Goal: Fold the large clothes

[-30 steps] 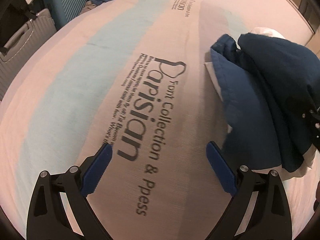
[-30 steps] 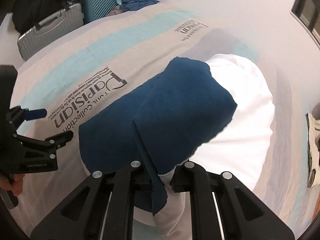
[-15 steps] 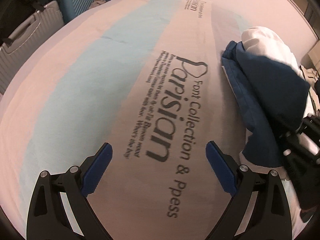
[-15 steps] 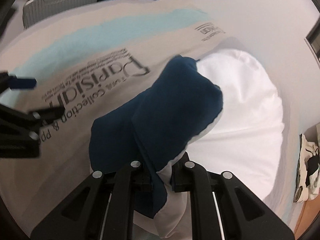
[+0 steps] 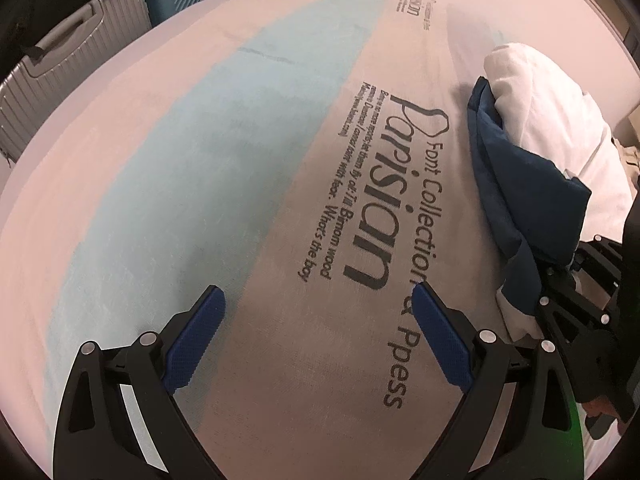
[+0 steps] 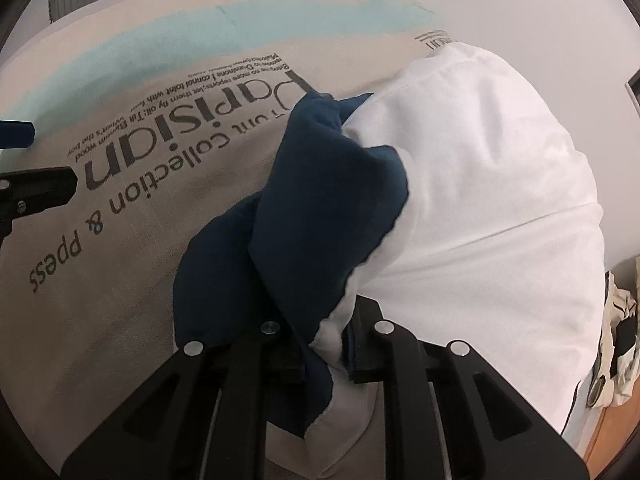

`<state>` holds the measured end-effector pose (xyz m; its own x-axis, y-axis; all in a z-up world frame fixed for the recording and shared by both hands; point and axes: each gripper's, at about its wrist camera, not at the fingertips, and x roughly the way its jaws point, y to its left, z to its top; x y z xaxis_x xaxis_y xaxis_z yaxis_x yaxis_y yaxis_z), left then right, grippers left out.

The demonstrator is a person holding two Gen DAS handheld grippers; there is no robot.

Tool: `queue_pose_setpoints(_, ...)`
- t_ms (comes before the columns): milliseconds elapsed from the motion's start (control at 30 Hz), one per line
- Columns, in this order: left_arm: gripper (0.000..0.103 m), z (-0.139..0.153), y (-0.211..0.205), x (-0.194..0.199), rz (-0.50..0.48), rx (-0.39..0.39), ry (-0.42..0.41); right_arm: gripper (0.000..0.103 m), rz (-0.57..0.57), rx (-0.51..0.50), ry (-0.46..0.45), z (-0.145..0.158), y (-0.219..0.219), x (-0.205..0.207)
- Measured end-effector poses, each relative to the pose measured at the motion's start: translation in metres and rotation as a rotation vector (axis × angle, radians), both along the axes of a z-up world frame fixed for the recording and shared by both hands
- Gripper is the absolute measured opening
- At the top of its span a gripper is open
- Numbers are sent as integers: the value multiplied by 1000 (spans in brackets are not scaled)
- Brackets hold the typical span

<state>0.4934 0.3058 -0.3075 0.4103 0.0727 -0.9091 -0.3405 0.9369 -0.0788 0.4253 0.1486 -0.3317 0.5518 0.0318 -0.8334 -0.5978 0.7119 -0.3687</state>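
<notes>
Clothes — one blue-and-white garment (image 6: 460,200) — lie bunched on the bed (image 5: 240,160), no neat fold yet. Right gripper (image 6: 324,352) pinches its edge, jaws opening; left gripper (image 5: 316,340) hovers spread and empty, so most folding likely remains.

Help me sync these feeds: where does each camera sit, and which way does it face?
Left wrist: behind the open left gripper, angled down at the printed beige-and-blue bedsheet.
Right wrist: behind the right gripper, jaws opening, navy-and-white garment between them.
Shared: sheet, garment; each view shows the other gripper.
</notes>
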Motion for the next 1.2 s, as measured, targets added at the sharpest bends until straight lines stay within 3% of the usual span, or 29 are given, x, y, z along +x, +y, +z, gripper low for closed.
queue_pose_setpoints(233, 91, -2, -7, 4, 1, 6, 15, 16, 7, 44, 91, 10, -11, 15)
queue_pose_setpoints(333, 91, 3, -10, 3, 11, 5, 20, 23, -8, 60, 160, 18, -14, 25)
queue_pose_setpoints(467, 91, 13, -10, 3, 17, 8, 22, 47, -61, 145, 288, 30, -27, 42)
queue_pose_setpoints(533, 91, 18, -9, 4, 20, 7, 24, 62, -62, 188, 339, 36, -33, 47)
queue_pose_setpoints(567, 91, 20, -9, 4, 15, 9, 24, 74, -65, 212, 368, 40, -36, 49)
queue_pose_setpoints(633, 91, 24, -11, 7, -6, 29, 22, 81, -64, 246, 396, 45, -41, 51)
queue_pose_setpoints(867, 91, 33, -17, 15, -19, 49, 6, 81, -66, 314, 408, 71, -63, 54)
queue_pose_setpoints(1067, 91, 38, -29, 19, -31, 39, -6, 81, 0, 293, 270, 119, -87, 37)
queue_pose_setpoints(1200, 91, 53, -36, 27, -53, 38, -37, 81, -43, 313, 194, 146, -111, 38)
